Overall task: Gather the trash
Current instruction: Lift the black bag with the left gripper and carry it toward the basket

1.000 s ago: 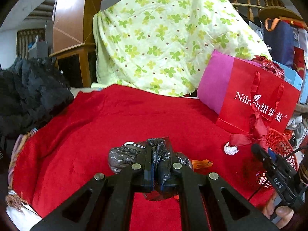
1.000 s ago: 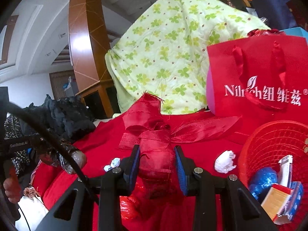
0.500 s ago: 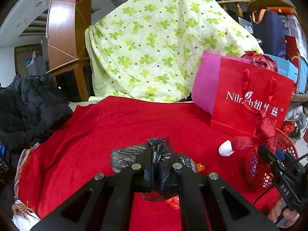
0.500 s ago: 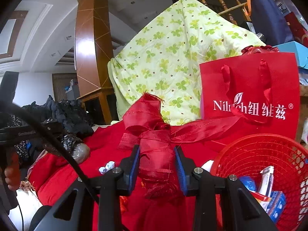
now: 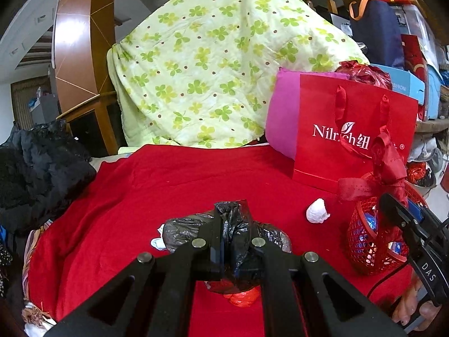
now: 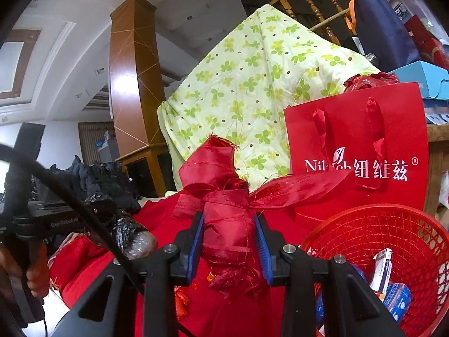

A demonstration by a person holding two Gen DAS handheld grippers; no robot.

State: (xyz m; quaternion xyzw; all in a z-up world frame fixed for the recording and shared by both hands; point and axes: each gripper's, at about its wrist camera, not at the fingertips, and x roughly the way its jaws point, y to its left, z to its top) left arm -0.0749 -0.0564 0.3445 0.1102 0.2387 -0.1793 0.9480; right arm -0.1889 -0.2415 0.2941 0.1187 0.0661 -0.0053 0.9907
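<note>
Left wrist view: left gripper (image 5: 235,248) pinching crumpled black plastic bag (image 5: 224,231), holding it above red cloth-covered table (image 5: 168,185). Crumpled white paper wad (image 5: 317,211) lying beside red mesh plastic basket (image 5: 364,247).

Right wrist view: right gripper (image 6: 228,245) clamping crumpled red satin ribbon bow (image 6: 224,210), hovering left of basket (image 6: 393,230) holding small boxes.

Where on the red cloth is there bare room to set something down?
Free: the wide stretch of red cloth between the black jacket and the red gift bag. Crowded: the right side, with the crumpled tissue and red basket.
</note>
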